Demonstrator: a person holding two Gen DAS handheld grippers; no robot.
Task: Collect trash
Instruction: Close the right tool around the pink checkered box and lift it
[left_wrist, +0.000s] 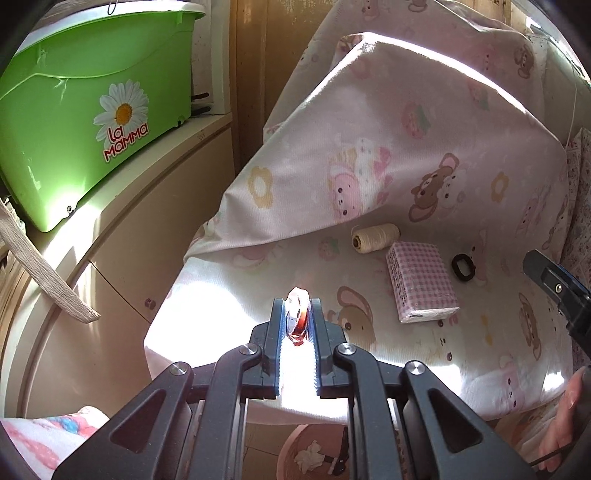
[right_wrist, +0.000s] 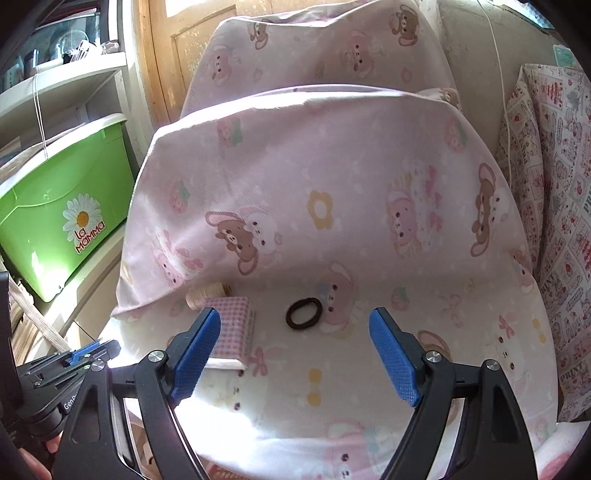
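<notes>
red-and-clear crinkled wrapper (left_wrist: 297, 317) pinched between the left gripper's (left_wrist: 298, 325) jaws.

A chair (right_wrist: 332, 387) is being covered by a pink sheet (right_wrist: 314, 155) printed with bears and flowers. A spool of cream thread (left_wrist: 375, 238) is being kept near the seat's back edge, touching or just beside a pink checked packet (left_wrist: 421, 286). A dark hair tie (right_wrist: 303, 313) is lying flat, near the packet. A green tub (left_wrist: 74, 122) with a daisy label is being kept on a cream cabinet (left_wrist: 122, 258) beside the seat's left edge.
</notes>
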